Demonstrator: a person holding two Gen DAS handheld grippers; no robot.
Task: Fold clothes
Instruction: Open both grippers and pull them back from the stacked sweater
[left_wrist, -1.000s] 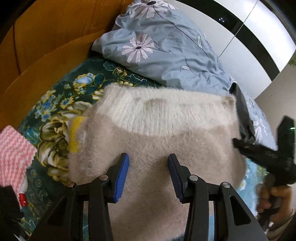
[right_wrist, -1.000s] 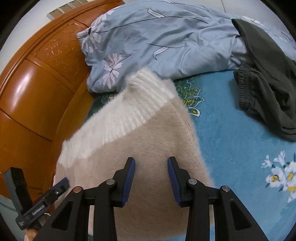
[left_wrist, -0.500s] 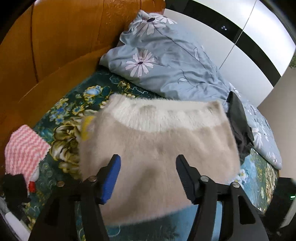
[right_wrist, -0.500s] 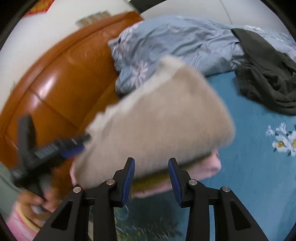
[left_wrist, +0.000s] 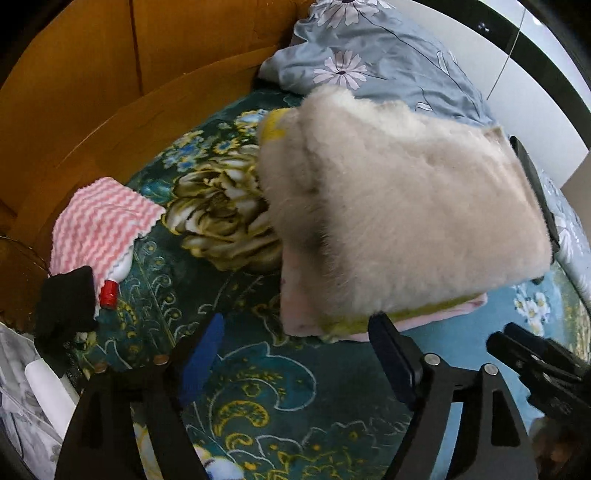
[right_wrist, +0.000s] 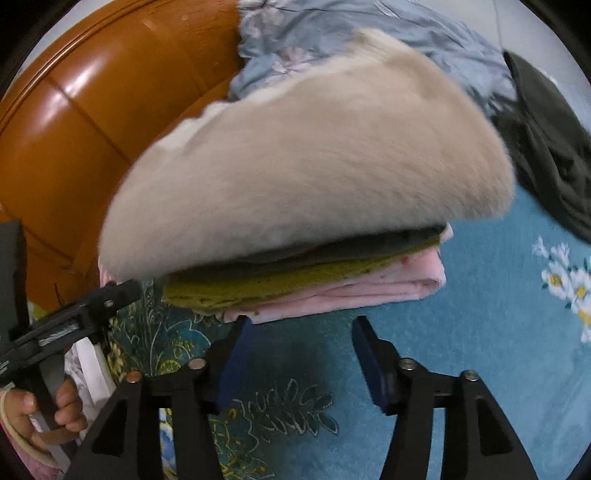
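Counting what lies on the floral bedspread, I find one stack of three folded garments: a fluffy beige sweater on top, an olive-yellow piece under it, and a pink piece at the bottom. In the right wrist view a dark grey layer shows between the sweater and the olive piece, though I cannot tell whether it is a separate garment. Beyond the stack lies one blue-grey floral duvet, and on the stack's right side one dark grey garment lies crumpled. To the left of the stack, near the wooden headboard, sits one pink-and-white zigzag cloth, with a black item touching its near edge.

My left gripper hangs just in front of the stack's near edge, its two fingers spread wide with nothing between them. My right gripper is likewise just short of the stack, below the pink piece's folded edge, fingers wide apart and holding nothing. The stack rests on the bedspread, apart from both grippers. My left hand shows at the stack's lower left in the right wrist view
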